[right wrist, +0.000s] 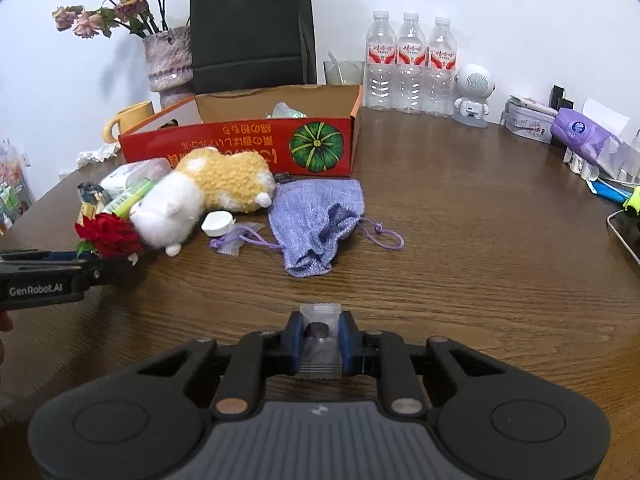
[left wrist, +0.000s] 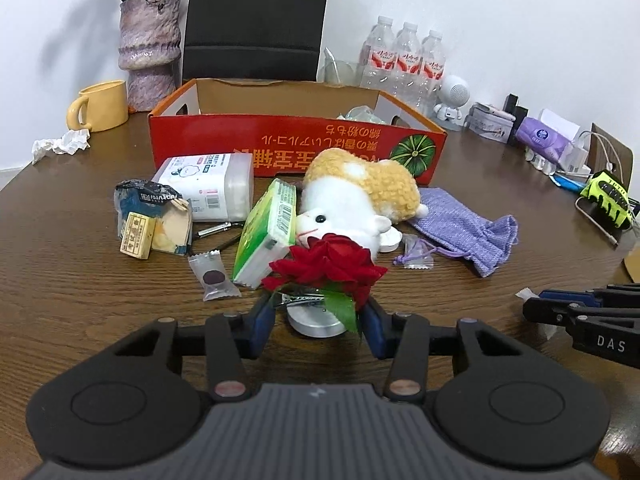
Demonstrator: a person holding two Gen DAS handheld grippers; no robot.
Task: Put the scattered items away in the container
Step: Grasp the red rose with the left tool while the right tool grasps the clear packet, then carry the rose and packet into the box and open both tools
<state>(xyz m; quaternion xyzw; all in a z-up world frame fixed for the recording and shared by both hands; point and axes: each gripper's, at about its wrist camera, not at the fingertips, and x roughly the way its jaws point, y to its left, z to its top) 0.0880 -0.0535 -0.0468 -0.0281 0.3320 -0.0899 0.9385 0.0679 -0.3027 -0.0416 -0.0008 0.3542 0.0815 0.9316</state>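
Observation:
A red cardboard box [left wrist: 296,148] stands open at the back of the wooden table; it also shows in the right wrist view [right wrist: 240,148]. My left gripper [left wrist: 318,312] is open, its fingers either side of a red rose on a silver round base [left wrist: 316,320]. Beyond it lie a plush toy [left wrist: 352,196], a green tissue pack [left wrist: 268,232], a white wipes box [left wrist: 208,186], a snack bag [left wrist: 154,216], a wrapped candy [left wrist: 214,276] and a purple pouch [left wrist: 468,228]. My right gripper [right wrist: 319,332] is shut on a clear-wrapped dark candy [right wrist: 319,340] low over the table.
A yellow mug [left wrist: 100,106], a vase of dried flowers [left wrist: 148,50], a black bag [right wrist: 252,28], three water bottles [right wrist: 410,64], a white figure speaker [right wrist: 474,92] and tissue packs [right wrist: 588,140] line the back and right edge. A crumpled paper [left wrist: 60,144] lies left.

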